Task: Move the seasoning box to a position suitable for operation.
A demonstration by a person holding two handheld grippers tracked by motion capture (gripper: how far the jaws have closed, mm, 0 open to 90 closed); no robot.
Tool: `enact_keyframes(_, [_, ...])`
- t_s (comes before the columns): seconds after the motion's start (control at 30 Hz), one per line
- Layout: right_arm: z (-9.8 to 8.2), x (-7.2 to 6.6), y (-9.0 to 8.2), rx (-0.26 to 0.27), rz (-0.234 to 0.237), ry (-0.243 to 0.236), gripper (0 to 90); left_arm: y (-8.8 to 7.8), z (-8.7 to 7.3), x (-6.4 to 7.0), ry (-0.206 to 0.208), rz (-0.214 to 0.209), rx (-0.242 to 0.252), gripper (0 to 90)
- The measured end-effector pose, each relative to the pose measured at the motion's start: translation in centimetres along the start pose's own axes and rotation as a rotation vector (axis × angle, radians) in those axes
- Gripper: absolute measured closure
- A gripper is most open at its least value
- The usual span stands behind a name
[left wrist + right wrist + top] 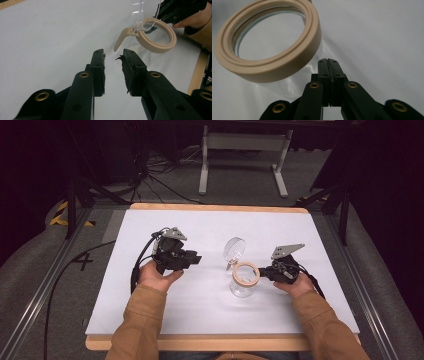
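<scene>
L gripper point(113, 58) facing jar point(156, 35)

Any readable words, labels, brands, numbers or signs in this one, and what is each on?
"4": a dark hand-drawn mark on the grey floor left of the table.
No print can be read on the jar, its beige ring or the clear lid.

The jar point(241, 287) is clear glass with a beige rim ring point(245, 273); both grippers are black; the table cover point(210, 305) is plain white.
</scene>
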State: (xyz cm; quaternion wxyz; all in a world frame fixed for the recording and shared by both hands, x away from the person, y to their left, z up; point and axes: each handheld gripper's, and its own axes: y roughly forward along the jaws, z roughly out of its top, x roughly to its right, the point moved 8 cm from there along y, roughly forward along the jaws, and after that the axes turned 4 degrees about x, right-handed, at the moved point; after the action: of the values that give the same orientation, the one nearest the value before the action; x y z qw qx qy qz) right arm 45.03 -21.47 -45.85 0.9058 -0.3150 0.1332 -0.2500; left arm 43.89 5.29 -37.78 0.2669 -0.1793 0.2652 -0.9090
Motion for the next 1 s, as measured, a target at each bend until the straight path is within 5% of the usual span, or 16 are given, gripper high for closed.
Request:
enact_keyframes(0.3, [-0.5, -0.5, -0.3, -0.009, 0.006, -0.004, 89.3, 0.7, 0.3, 0.2, -0.001, -0.047, -0.026, 69.3])
enact_keyframes(1.0, [-1.5, -3.4, -0.9, -0.034, 0.041, -0.051, 89.2, 2.2, 1.5, 0.0, 0.048, -0.036, -0.025, 75.3])
